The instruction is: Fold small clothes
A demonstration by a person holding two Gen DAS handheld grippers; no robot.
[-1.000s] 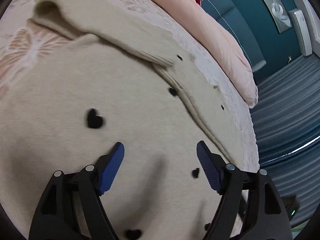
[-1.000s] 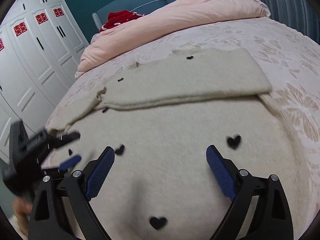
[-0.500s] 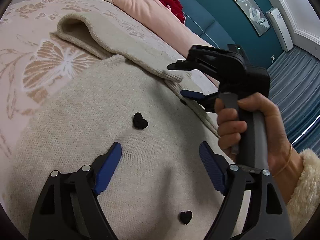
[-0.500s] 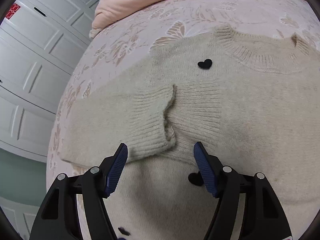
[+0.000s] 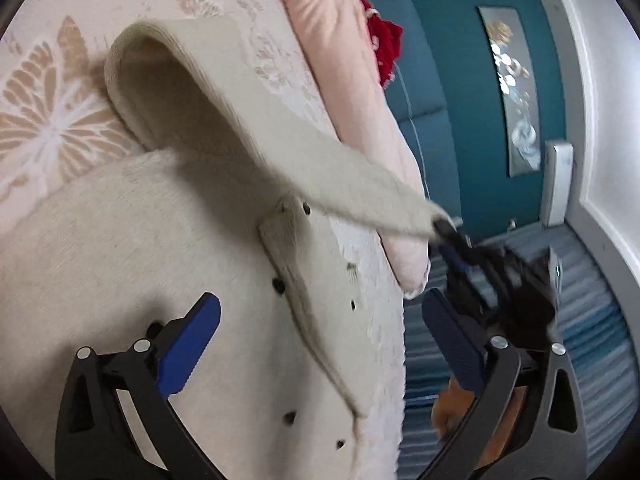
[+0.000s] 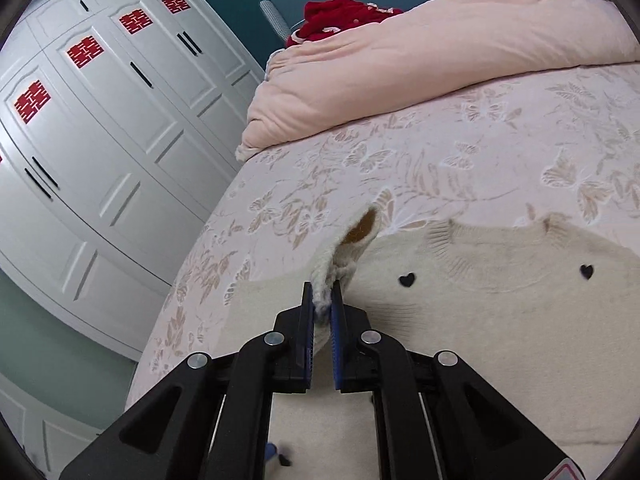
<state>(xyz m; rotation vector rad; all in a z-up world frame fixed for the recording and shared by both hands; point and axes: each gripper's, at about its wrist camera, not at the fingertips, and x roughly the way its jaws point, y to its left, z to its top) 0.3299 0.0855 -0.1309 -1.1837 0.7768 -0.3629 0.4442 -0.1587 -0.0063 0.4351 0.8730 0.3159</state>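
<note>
A cream knit sweater with small black hearts lies flat on the bed; it also shows in the right wrist view. My right gripper is shut on the cuff of one sleeve and holds it lifted off the sweater. In the left wrist view that sleeve stretches taut up to the right gripper at the bed's edge. My left gripper is open and empty, hovering over the sweater's body near its side edge.
The bedspread is pink with butterfly patterns. A pink duvet and a red garment lie at the head of the bed. White wardrobe doors stand beside the bed. A teal wall lies beyond.
My right gripper has shut on the sleeve cuff and lifted it outward toward the bed's edge. The left gripper has stayed open, with its view shifted toward the sweater's edge.
</note>
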